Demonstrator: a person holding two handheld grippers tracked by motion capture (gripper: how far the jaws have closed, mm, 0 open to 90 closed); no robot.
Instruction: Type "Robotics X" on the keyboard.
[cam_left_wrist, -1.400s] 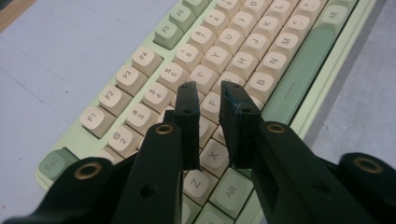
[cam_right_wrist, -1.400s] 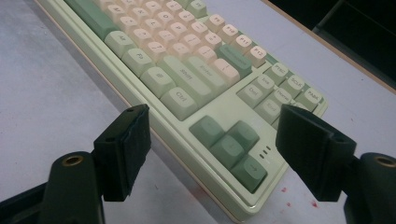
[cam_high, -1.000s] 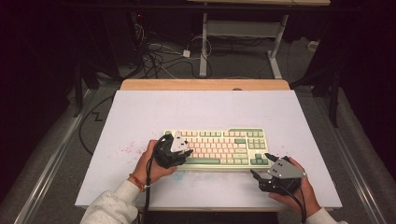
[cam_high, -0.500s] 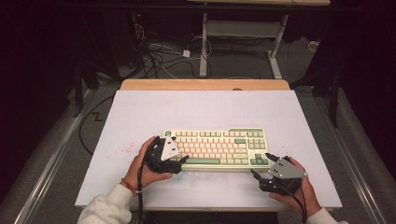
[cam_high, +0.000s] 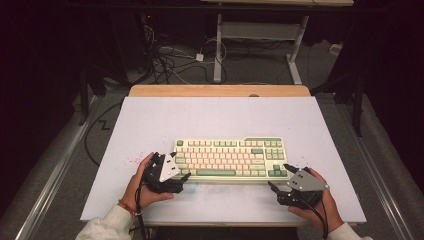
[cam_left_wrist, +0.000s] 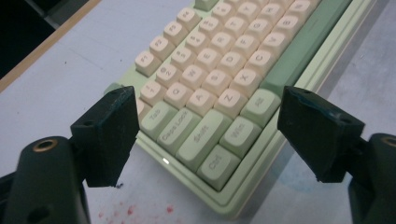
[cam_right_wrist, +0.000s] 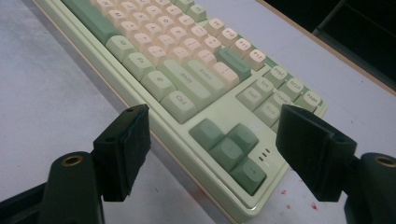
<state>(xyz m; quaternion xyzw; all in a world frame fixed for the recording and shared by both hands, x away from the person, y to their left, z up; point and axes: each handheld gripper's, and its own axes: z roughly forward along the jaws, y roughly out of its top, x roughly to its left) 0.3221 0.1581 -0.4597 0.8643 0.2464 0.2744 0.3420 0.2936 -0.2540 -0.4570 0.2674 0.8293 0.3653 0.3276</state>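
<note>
Keyboard (cam_high: 230, 159) position: flat on the white counter (cam_high: 215, 117), near the front edge, long axis running left to right across my body. Both near corners face me, one toward each hand.

Left gripper (cam_high: 181, 179): it sits at the near left corner of the keyboard, just beside the edge, not touching as far as I can tell. Its jaws have just been opening and now stand wide apart, with nothing pressed between them; in the left gripper view the Ctrl and Shift keys (cam_left_wrist: 201, 139) lie straight ahead between the jaws.

Right gripper (cam_high: 280, 176): it rests at the near right corner, jaws also wide apart and holding nothing, with the arrow keys (cam_right_wrist: 233, 151) ahead in the right gripper view.

Judgement: each end is equally near its own hand, so a two-sided grasp at the short ends suits the keyboard's length.
</note>
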